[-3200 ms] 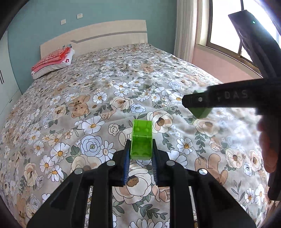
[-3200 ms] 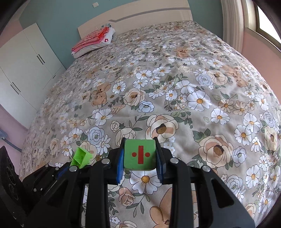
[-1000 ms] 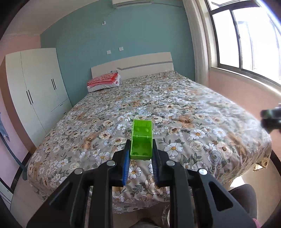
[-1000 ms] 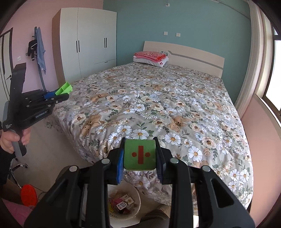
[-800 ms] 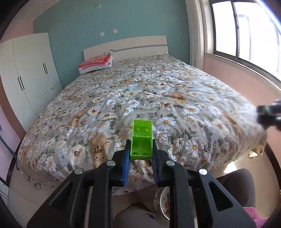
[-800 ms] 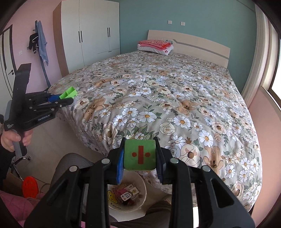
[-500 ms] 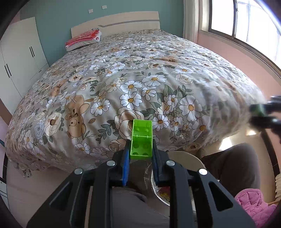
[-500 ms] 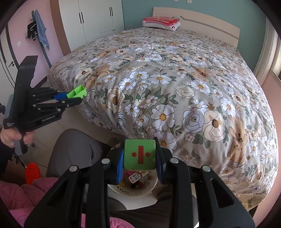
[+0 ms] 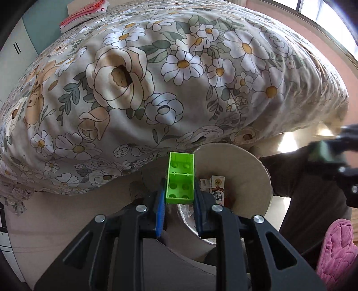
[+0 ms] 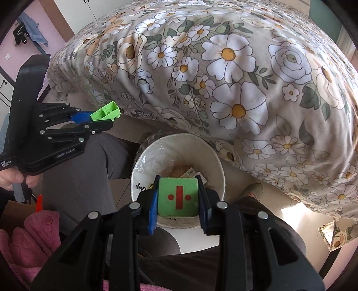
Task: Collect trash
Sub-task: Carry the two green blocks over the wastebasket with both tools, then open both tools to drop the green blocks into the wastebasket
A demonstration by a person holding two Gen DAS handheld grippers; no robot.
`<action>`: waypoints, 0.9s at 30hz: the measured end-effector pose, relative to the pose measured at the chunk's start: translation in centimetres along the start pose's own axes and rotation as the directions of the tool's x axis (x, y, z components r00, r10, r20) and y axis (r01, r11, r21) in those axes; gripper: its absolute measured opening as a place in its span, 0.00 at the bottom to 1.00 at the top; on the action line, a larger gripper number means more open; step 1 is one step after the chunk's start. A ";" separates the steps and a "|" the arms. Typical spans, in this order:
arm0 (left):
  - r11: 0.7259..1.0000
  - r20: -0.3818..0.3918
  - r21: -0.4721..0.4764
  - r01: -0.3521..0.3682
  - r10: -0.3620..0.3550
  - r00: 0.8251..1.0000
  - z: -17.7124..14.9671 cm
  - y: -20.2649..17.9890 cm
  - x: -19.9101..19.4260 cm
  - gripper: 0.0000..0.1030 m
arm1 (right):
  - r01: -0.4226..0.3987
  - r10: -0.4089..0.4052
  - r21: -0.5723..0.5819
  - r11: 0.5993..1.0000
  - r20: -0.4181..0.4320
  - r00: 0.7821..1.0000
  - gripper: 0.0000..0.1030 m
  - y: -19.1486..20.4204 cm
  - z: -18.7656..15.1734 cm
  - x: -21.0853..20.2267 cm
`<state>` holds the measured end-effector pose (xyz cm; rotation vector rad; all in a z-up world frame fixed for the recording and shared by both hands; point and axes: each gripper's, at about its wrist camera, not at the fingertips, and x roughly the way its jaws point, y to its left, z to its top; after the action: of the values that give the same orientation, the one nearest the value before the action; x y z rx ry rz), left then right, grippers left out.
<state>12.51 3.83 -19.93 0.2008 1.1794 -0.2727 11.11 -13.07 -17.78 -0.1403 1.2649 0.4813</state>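
Floral bedding is filling the upper frame. I am clamping my left gripper (image 9: 179, 198) on a green brick (image 9: 180, 178) at lower centre, my right gripper (image 10: 178, 202) on a green cube (image 10: 178, 197), above the white bin (image 10: 143, 161). Both look light, stiff; side grips suit.

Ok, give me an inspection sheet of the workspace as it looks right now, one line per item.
Surface: floral bedspread hangs over the bed edge; pale floor below.
Job's things: green brick and green cube, each clamped; white bin on the floor holds a carton and wrappers.
Clutter: pink slipper by the person's leg.
Grippers: left gripper shut on the brick; right gripper shut on the cube, above the bin.
Cables: nothing seen.
Surroundings: folded red bedding, white wardrobe, window.
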 end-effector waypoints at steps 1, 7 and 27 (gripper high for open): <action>1.000 -0.016 0.003 0.007 -0.007 1.000 -0.1 -0.3 0.8 0.23 | -0.005 0.005 0.008 1.000 -0.016 1.000 0.30 -0.1 -0.2 0.9; 0.999 -0.105 0.002 0.042 -0.042 0.994 -0.4 -1.7 5.0 0.23 | -0.029 0.037 0.063 0.998 -0.116 0.993 0.30 -1.2 -1.0 6.5; 0.975 -0.393 -0.154 0.162 -0.211 0.895 -1.5 -3.5 17.6 0.23 | -0.072 0.154 0.247 0.966 -0.333 0.930 0.30 -3.6 -1.7 18.8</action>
<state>16.32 -0.86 -36.87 0.0386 1.6312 -0.3397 15.18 -11.80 -36.53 0.0485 1.6774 0.4154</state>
